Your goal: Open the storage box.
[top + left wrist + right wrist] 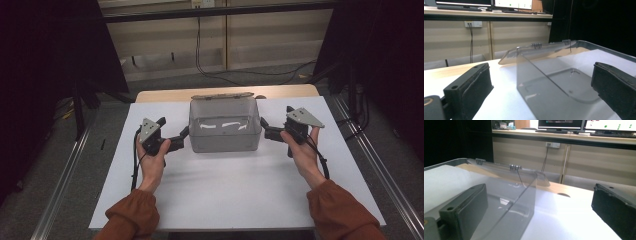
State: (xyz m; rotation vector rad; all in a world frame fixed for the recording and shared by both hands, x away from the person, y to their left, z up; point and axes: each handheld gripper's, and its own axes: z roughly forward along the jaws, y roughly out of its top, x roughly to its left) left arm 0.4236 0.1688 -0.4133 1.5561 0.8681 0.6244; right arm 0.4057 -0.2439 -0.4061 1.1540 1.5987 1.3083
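High view: both grippers' jaws straddle the clear box's side walls.

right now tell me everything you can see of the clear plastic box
The clear plastic box is a see-through, grey-tinted tub with rounded corners, standing upright on the white sheet. Its hinged lid is swung open behind it. It looks empty. The left gripper and right gripper straddle its side walls, jaws open, contact unclear.

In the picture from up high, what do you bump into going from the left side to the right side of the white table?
Left gripper → clear plastic box → right gripper. They all sit over the white table.
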